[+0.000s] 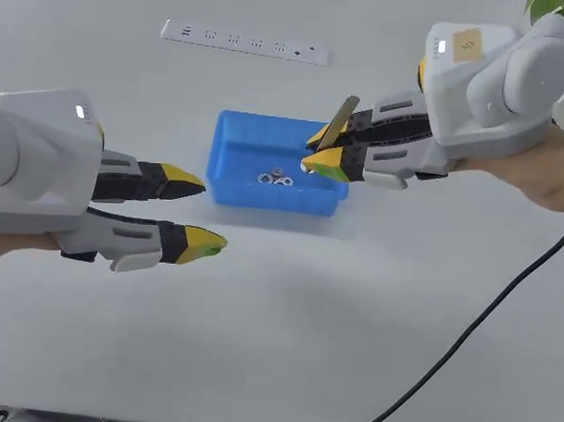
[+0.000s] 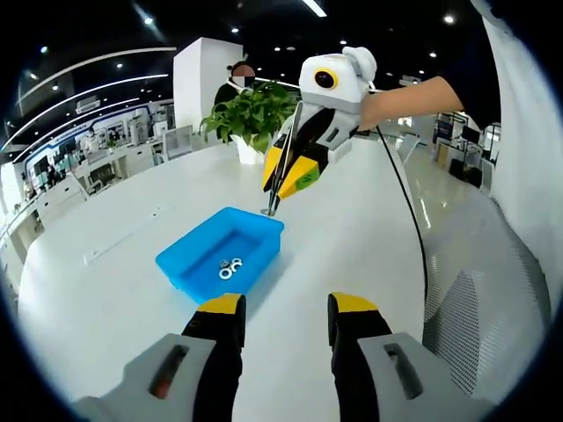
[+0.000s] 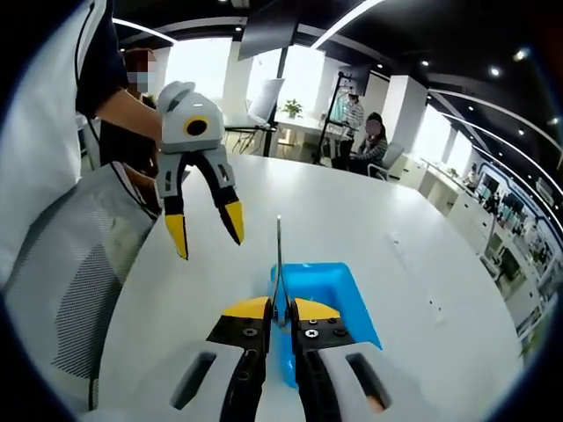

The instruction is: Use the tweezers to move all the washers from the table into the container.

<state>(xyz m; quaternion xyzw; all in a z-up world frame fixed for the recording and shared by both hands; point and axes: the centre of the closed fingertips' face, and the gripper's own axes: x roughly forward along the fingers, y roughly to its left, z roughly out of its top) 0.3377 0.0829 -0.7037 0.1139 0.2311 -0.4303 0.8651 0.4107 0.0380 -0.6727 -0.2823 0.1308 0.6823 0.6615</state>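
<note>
1. my right gripper (image 1: 326, 154) is pressed together on the tweezers (image 1: 342, 119), pinching them partway along their length. in the right gripper view the thin blades rise straight out from between my jaws.
2. the tweezer tips hang over the right-hand end of the blue container (image 1: 229, 189), just above its rim. they are too fine for me to tell whether a washer sits between them.
3. my left gripper (image 1: 204, 214) is spread and holds nothing. it hovers near the container's left side, apart from it.
4. the washers (image 1: 276, 178) lie in a small cluster on the container floor, touching or nearly touching one another. i make out perhaps three or four, though the count is uncertain at this size.
5. every washer i can pick out lies inside the container, in the head view and in the left gripper view (image 2: 230, 266) alike.
6. so i judge the task is at or near its end. what may be left is letting go of a last washer, if the tips carry one, and a check of the table (image 1: 287, 322) for strays.
</note>
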